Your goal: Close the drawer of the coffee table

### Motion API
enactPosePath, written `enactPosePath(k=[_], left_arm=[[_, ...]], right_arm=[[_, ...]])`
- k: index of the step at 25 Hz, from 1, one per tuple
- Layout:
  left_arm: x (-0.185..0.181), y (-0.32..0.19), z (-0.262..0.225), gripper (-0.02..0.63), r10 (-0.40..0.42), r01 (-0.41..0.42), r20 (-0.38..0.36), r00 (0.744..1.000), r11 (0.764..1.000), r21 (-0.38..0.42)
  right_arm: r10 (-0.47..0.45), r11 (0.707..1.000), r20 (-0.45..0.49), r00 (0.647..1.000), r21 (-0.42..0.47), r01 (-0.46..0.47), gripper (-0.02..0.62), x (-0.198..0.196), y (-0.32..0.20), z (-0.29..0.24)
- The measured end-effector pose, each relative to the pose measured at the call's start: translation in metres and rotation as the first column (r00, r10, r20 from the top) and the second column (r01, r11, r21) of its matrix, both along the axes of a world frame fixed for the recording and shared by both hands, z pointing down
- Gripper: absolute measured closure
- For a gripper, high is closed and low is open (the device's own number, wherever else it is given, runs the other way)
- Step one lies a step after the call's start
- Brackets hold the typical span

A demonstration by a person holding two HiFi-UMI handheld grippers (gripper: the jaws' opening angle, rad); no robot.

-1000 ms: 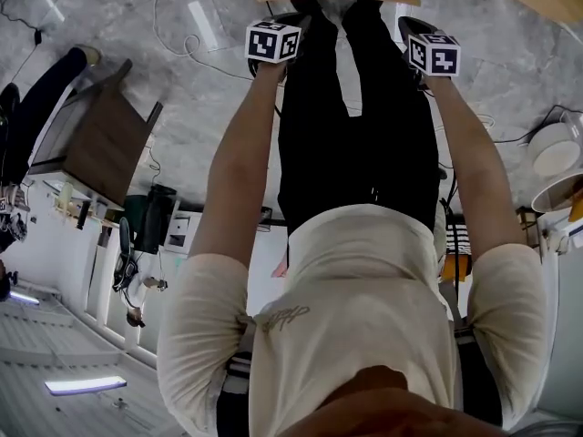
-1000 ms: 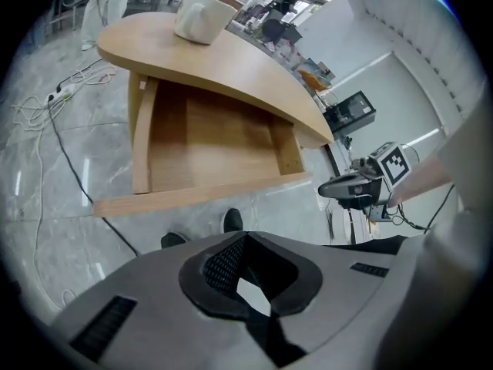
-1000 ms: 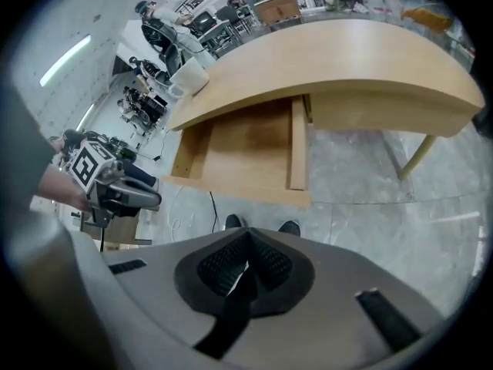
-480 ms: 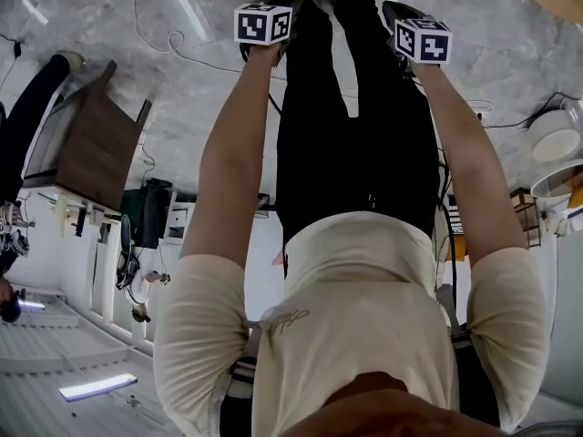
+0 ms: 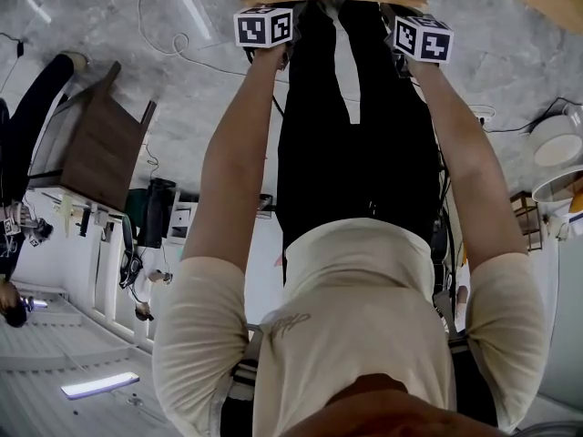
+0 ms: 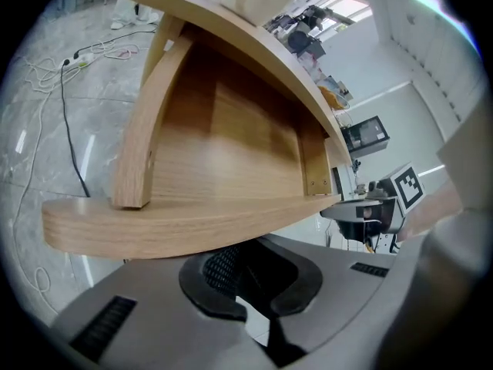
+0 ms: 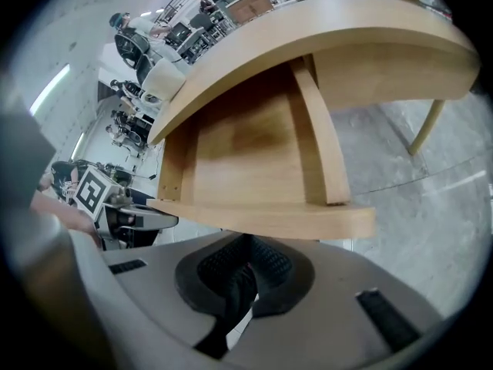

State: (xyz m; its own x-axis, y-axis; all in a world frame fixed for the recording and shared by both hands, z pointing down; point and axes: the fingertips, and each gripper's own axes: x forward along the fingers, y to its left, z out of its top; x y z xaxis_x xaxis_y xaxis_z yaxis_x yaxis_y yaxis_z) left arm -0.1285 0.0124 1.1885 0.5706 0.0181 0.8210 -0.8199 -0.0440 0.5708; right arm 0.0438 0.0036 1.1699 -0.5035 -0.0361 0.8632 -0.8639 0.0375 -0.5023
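left gripper (image 6: 248, 277) jaws pressed together, empty | right gripper (image 7: 240, 277) same | both tips at drawer (image 6: 219, 156) front, drawer pulled out under coffee table (image 7: 323, 29) | closed jaws likely serve as blunt pushers

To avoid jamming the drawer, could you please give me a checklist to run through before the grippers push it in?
1. Drawer pulled out beneath the table top, ready to be pushed: ok.
2. Nothing inside the drawer to catch: ok, only bare wood shows in both gripper views.
3. Left gripper shut and empty, at the front panel: ok.
4. Right gripper shut and empty, at the same panel: ok.
5. Gripper tips actually touching the panel: cannot tell, as its lower edge hides them.
6. Grippers set towards opposite ends of the panel for an even push: ok in the head view.
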Motion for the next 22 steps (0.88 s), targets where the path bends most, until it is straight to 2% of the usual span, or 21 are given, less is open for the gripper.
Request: enactPosePath(k=[5,13,22], left_arm=[[0.001,-0.007,-0.002,0.601,-0.063,0.063,0.029,0.998,0.998,0.002],[0.003,-0.019,-0.019,0.603,-0.067,0.067,0.014,0.998,0.998,0.007],[0.002,-0.04,-0.027,0.603,-0.065,0.066,0.039,0.997,0.998,-0.006]], right_arm=[[0.0,1.0,0.026,1.0,0.003,-0.001,0.601,0.002,-0.002,-0.002],[-0.024,1.0,0.005,1.0,0.019,0.024,0.601,0.002,-0.018,-0.021],[-0.034,0.999,0.013,0.999,0.026,0.034,0.601,0.004,-0.039,-0.031]])
